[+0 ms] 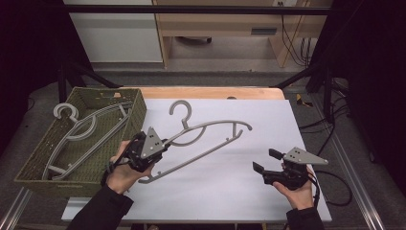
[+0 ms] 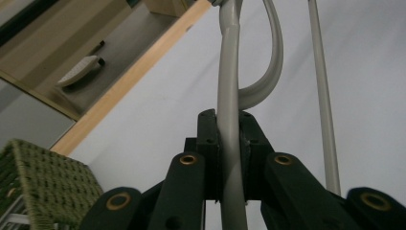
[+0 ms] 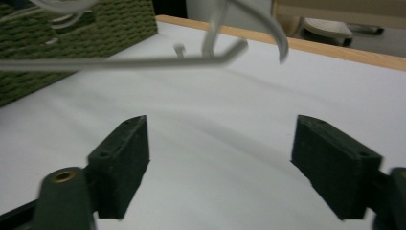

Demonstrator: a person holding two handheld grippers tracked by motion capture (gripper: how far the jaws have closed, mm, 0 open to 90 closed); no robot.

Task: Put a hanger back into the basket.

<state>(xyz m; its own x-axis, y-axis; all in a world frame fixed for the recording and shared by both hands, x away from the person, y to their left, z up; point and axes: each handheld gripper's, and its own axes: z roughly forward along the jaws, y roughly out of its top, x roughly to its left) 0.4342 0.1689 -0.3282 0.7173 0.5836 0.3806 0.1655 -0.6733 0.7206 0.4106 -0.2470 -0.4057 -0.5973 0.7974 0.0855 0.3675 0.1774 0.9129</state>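
A grey plastic hanger (image 1: 210, 129) hangs tilted over the white table top (image 1: 239, 187), its hook (image 1: 181, 111) pointing to the far side. My left gripper (image 1: 165, 143) is shut on the hanger's left arm; in the left gripper view the grey bar (image 2: 230, 96) runs straight between the pressed pads (image 2: 209, 139). My right gripper (image 1: 266, 160) sits low at the front right, apart from the hanger, its jaws open with nothing between them (image 3: 218, 158). The hanger's right end (image 3: 230, 52) floats blurred beyond those jaws.
A green woven basket (image 1: 136, 112) stands at the table's left edge with a second grey hanger (image 1: 86, 132) lying in it. The basket's wall (image 3: 95, 33) shows at the far left of the right gripper view. A wooden strip (image 1: 210, 92) runs along the table's far edge.
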